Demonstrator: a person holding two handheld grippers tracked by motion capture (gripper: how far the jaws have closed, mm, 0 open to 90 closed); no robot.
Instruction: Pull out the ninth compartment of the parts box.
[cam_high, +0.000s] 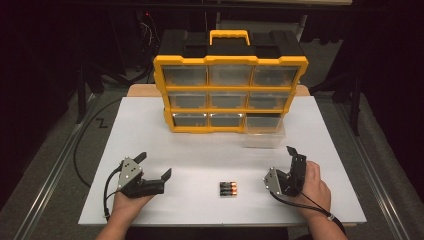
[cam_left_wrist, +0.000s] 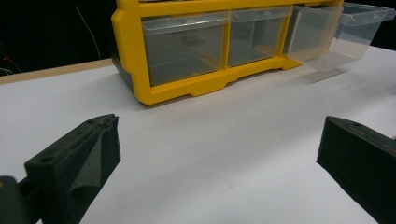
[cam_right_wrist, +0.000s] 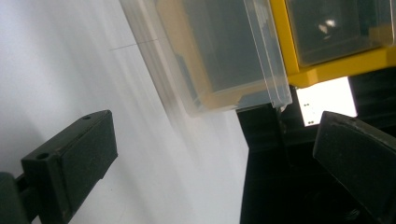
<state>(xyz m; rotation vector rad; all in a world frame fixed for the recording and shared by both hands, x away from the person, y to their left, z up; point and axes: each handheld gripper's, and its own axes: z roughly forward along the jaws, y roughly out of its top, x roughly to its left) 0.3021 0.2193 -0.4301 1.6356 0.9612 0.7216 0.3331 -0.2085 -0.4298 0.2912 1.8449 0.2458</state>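
White worktop (cam_high: 150, 130), rectangular, its surface plain. At its far middle stands a yellow-framed drawer organiser (cam_high: 230, 92) with clear drawers; its bottom-right drawer (cam_high: 263, 131) is pulled out toward the near side, over the worktop. Near edge, about centre: a small pack of batteries (cam_high: 228, 188) lying flat, well apart from the organiser.

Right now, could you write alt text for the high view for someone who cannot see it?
A person's two open claws, left claw and right claw, rest on a white table either side of a small battery pack. Behind stands a yellow drawer organizer, its bottom-right clear drawer pulled out.
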